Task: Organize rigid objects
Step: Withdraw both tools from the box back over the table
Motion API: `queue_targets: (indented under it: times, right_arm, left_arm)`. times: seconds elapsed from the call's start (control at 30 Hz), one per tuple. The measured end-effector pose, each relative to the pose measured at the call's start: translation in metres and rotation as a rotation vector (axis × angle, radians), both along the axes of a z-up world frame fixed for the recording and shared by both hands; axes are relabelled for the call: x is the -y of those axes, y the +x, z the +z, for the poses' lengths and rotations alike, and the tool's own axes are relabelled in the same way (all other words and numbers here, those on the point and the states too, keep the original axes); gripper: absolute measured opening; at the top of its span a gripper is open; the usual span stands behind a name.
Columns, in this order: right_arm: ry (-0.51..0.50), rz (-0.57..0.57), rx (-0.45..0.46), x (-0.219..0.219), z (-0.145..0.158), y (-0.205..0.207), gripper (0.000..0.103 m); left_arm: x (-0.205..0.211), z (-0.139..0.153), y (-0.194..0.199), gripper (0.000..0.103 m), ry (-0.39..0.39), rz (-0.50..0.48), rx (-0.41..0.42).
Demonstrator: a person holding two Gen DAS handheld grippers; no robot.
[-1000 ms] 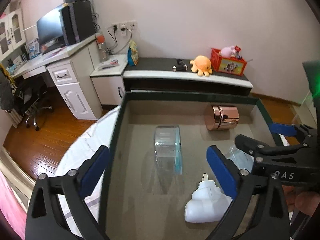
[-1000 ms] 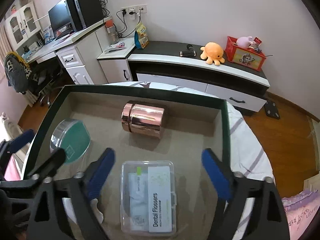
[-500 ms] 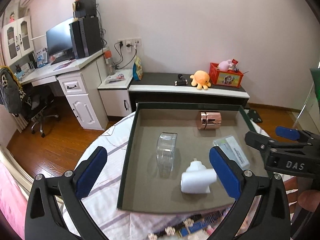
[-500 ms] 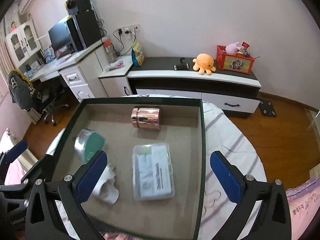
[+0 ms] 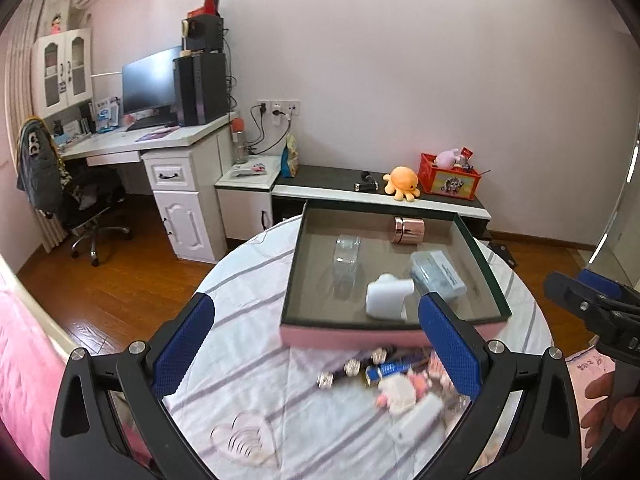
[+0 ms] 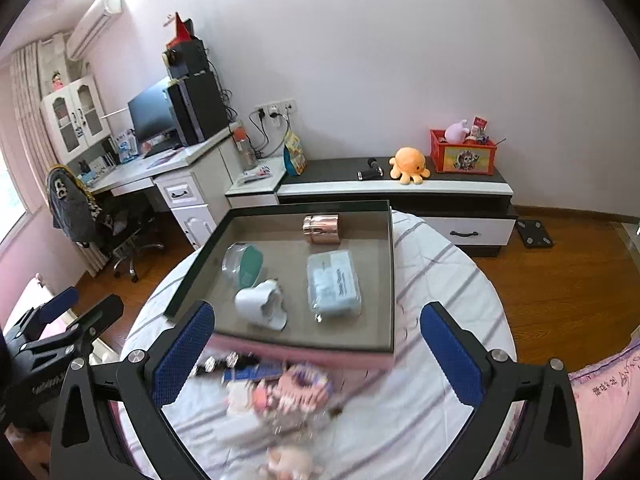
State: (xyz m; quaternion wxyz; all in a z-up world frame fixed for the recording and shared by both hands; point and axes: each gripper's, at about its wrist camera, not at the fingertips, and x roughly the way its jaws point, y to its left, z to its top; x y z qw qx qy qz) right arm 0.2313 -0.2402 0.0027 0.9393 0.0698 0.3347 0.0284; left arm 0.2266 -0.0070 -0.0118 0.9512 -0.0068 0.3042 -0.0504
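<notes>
A pink box with a dark green rim (image 5: 484, 262) (image 6: 390, 280) sits on a round table. It holds a rose-gold tin (image 5: 409, 230) (image 6: 321, 229), a clear round case (image 5: 347, 255) (image 6: 241, 263), a white plug-like object (image 5: 388, 296) (image 6: 260, 304) and a clear floss box (image 5: 438, 276) (image 6: 334, 284). Small loose items (image 5: 384, 372) (image 6: 276, 384) lie blurred on the cloth in front of the box. My left gripper (image 5: 316, 342) and right gripper (image 6: 316, 344) are both open, empty, above the table's near side.
The table has a white striped cloth (image 5: 248, 320) (image 6: 444, 280). Behind it stand a low cabinet (image 5: 360, 192) with an orange octopus toy (image 5: 402, 182) and a red crate (image 5: 450, 178), a desk with a monitor (image 5: 148, 84), and an office chair (image 5: 80, 208).
Both grippers have pulled back and up from inside the box. The whole box, the table and the loose items in front now show. Both stay open.
</notes>
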Motion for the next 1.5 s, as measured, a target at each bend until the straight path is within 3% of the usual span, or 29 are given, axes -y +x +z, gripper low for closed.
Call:
queue_targets:
  times: [0.23,0.57,1.17,1.5]
  right_arm:
    - [-0.006,-0.002,0.054,-0.009,-0.005,-0.059,0.103]
    - [-0.031,-0.005,0.019,-0.018,-0.036,-0.105,0.103]
    - [-0.044,-0.004,0.003,-0.018,-0.044,-0.113,0.103]
    - [-0.065,0.008,-0.067,-0.015,-0.068,-0.108,0.103]
  left_arm:
    - [-0.011,-0.004,-0.048,0.103,0.006,0.031,0.024]
    - [-0.014,-0.025,-0.093,0.103,-0.015,0.037,0.0]
    - [-0.014,-0.041,-0.106,0.103,0.002,0.046,-0.01]
    - [-0.007,-0.072,-0.097,0.103,0.037,0.033,-0.082]
